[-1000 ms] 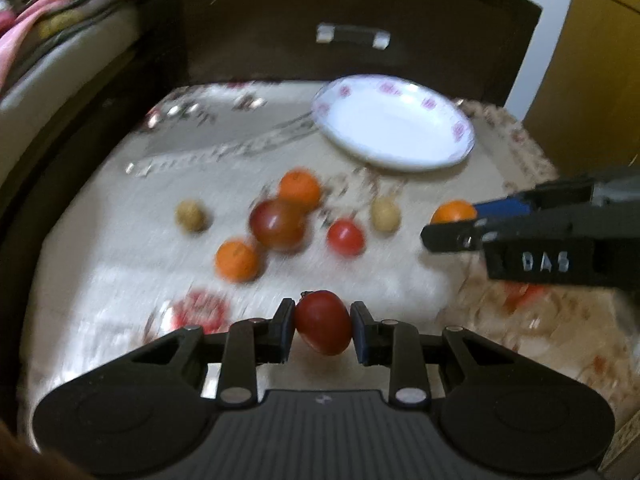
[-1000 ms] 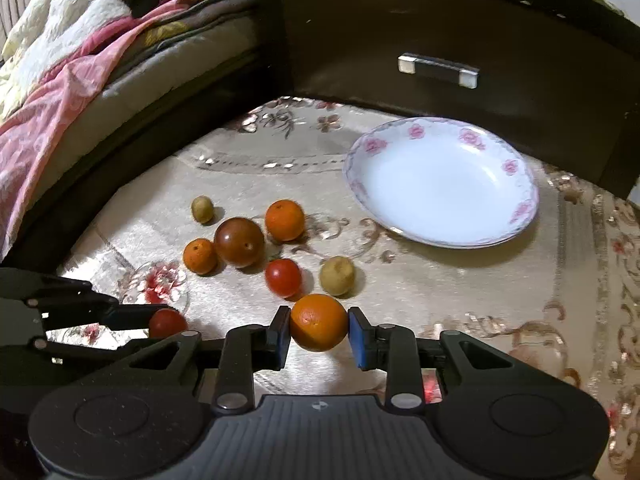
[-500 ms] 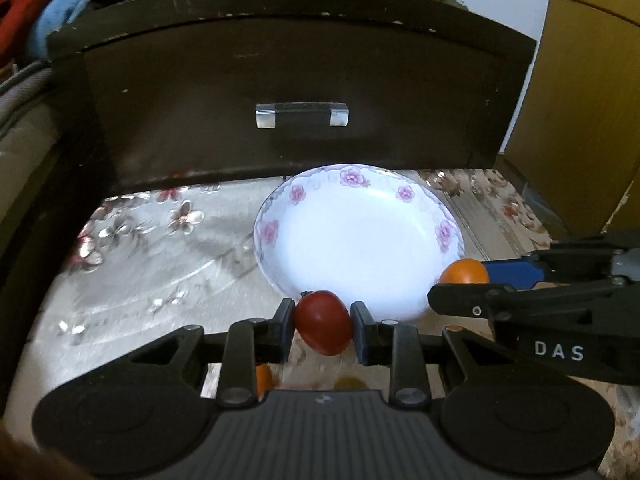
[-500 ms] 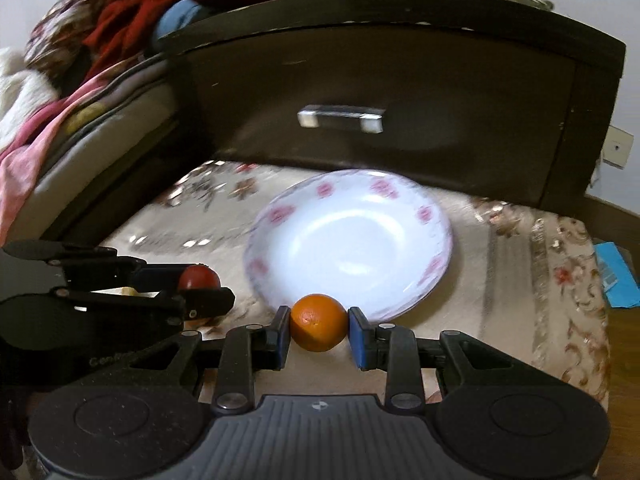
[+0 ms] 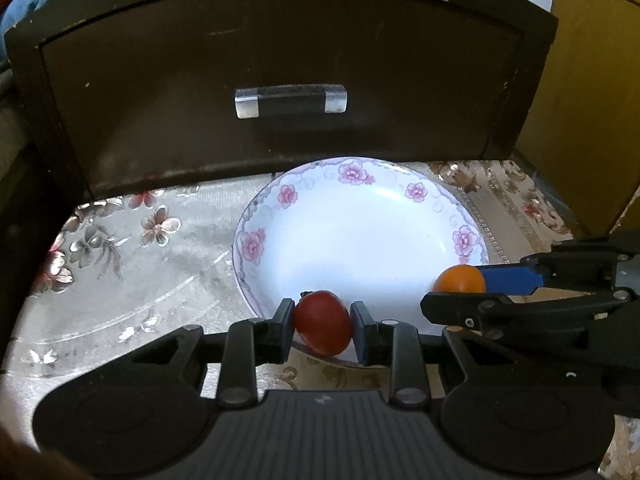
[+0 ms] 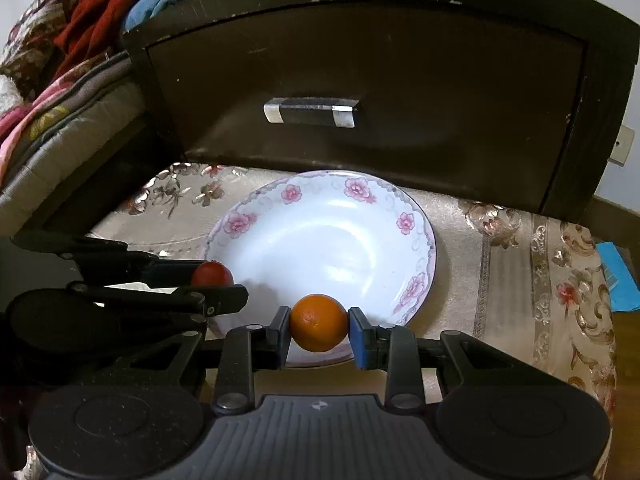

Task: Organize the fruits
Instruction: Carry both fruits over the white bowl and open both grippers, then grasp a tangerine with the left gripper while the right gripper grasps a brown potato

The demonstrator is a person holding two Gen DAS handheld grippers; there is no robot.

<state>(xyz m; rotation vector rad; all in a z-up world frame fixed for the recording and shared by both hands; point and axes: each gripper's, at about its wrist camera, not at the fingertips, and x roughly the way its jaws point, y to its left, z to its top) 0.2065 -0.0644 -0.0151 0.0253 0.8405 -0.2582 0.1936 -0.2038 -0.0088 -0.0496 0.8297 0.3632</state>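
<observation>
Your left fingers (image 5: 285,330) clench a small dark-red tomato (image 5: 323,322), your right fingers (image 6: 358,338) a small round orange (image 6: 319,323), both at the near rim of the shallow white floral-rimmed plate (image 5: 256,240). Release too early and either may roll off onto the counter (image 5: 120,280).

Showing: one red tomato (image 5: 322,322), one orange (image 6: 319,322), one flowered plate (image 5: 256,240), two grippers (image 5: 322,326) (image 6: 319,326), one drawer handle (image 6: 310,111), one table (image 5: 132,276).

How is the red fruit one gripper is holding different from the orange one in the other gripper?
The red fruit is dark red with smooth, shiny skin; the orange fruit is bright orange with dimpled skin. The red fruit looks slightly egg-shaped, the orange fruit rounder. The left gripper holds the red one, the right gripper the orange one. Both are small, pinched between two fingers, at the near rim of the flowered plate.
</observation>
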